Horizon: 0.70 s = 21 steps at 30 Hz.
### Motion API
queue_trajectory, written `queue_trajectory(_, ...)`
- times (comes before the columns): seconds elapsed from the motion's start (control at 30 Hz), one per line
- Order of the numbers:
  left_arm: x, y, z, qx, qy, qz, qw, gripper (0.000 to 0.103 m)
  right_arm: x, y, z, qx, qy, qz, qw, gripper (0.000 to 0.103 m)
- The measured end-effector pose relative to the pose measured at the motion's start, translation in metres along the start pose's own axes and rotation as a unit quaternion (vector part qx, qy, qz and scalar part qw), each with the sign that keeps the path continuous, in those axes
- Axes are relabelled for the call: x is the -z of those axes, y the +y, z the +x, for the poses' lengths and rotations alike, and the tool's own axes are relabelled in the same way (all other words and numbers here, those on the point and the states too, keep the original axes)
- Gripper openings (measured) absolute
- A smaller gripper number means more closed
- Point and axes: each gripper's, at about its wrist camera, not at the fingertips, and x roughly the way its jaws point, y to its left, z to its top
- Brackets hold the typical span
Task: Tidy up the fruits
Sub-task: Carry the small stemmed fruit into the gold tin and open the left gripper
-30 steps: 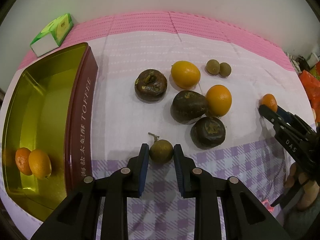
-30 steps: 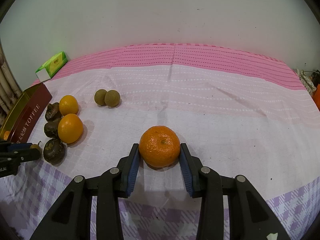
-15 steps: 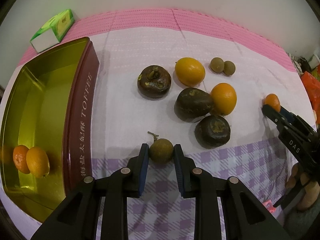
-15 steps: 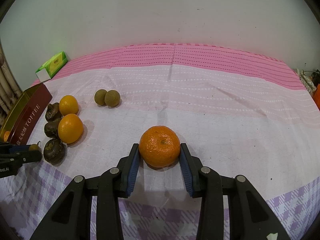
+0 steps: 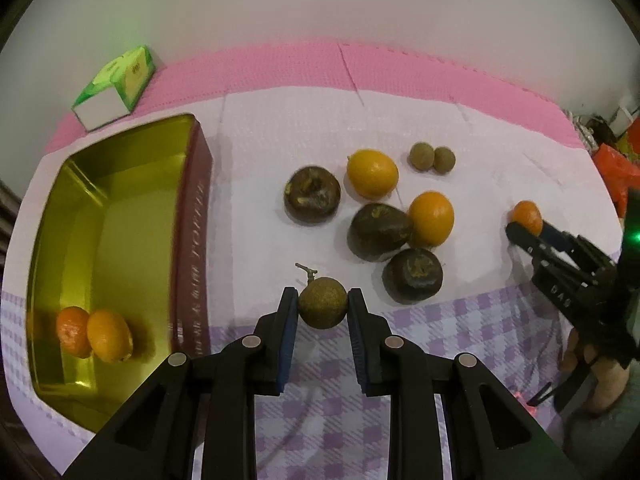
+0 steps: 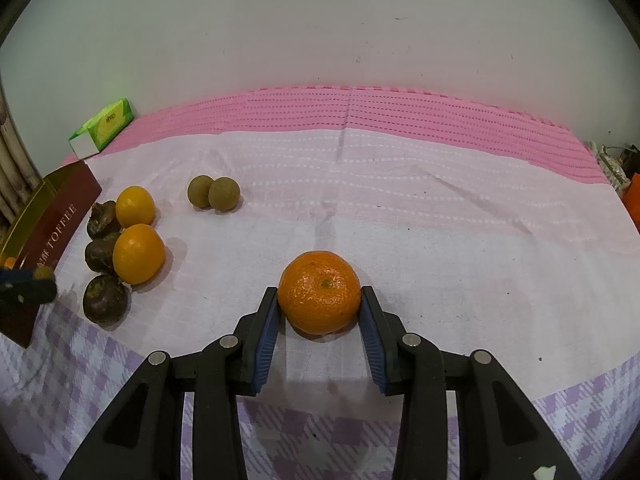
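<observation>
two fruits in the gold tin (image 5: 120,216), left-wrist view only; left jaws clamping a longan (image 5: 322,308), right jaws a mandarin (image 6: 319,298)

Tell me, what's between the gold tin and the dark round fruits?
Mostly bare white cloth. Near the tin, the left gripper holds a small brown fruit, beside the dark fruits. The left wrist view shows this.

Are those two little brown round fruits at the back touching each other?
Touching. In the right wrist view the two brown fruits sit pressed side by side with no cloth showing between them.
</observation>
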Motion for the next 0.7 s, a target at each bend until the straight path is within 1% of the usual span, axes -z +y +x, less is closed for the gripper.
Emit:
queue_trajectory(0.13, -0.005, 0.010, -0.014, -0.006, -0.014, -0.008, 0.9999, 0.026, -0.001, 0.002, 0.001, 0.006, 0.001, -0.004, 1.000, 0.037)
queue_trajectory(0.27, -0.012, 0.030, -0.024, -0.022, -0.026, -0.017, 0.9993, 0.026, -0.001, 0.004, 0.001, 0.012, 0.002, -0.008, 1.000, 0.037)
queue_trajectory(0.5, -0.022, 0.079, -0.029, -0.069, -0.034, -0.041, 0.9962, 0.026, -0.001, 0.005, 0.002, 0.017, 0.003, -0.011, 1.000, 0.037)
queue_trajectory(0.7, -0.026, 0.120, -0.018, -0.108, -0.021, -0.055, 0.9924, 0.026, -0.002, 0.006, 0.003, 0.020, 0.003, -0.013, 1.000, 0.036)
